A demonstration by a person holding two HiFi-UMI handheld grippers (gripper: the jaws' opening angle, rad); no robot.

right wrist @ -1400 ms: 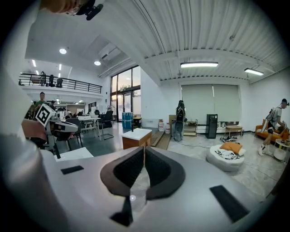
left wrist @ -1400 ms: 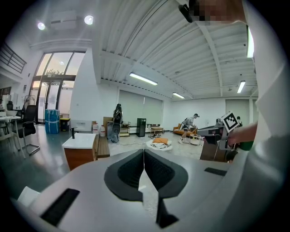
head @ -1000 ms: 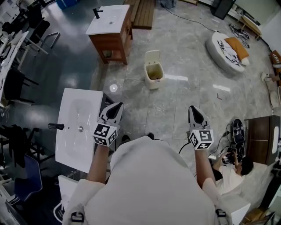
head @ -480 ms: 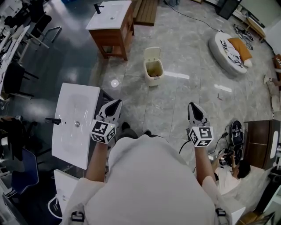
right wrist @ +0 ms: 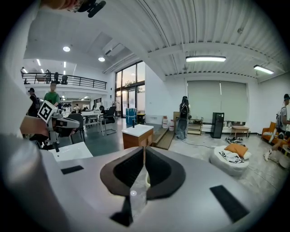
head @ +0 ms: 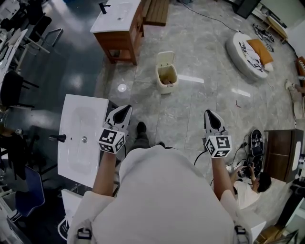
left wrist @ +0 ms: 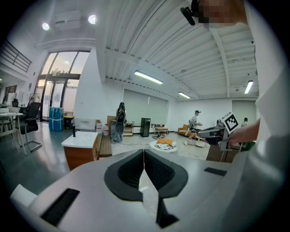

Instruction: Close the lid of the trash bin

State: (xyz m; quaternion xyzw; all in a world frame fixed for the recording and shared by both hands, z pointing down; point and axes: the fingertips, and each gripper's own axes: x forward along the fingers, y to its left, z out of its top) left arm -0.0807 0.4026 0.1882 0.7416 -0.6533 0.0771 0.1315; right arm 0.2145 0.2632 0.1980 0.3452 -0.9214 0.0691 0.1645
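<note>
The cream trash bin [head: 167,76] stands on the marble floor well ahead of me, its lid [head: 165,58] tipped up and back so the inside shows. My left gripper [head: 127,108] is held out at the left, jaws shut and empty. My right gripper [head: 209,115] is at the right, also shut and empty. Both are far short of the bin. The left gripper view shows the left gripper [left wrist: 144,152] with its pads together and the right gripper [left wrist: 216,132] off to the side. The right gripper view shows the right gripper [right wrist: 144,149] with its pads closed too.
A white washbasin top [head: 76,143] lies just left of my left gripper. A wooden vanity [head: 119,28] and a bench [head: 157,12] stand behind the bin. A round cushion [head: 248,52] is far right. A seated person [head: 252,183] and a dark cabinet [head: 281,152] are at right.
The person has stepped forward, a shoe now showing ahead between the grippers. Both grippers have come slightly forward with the body; their jaws stay shut. The bin's lid is still up.
</note>
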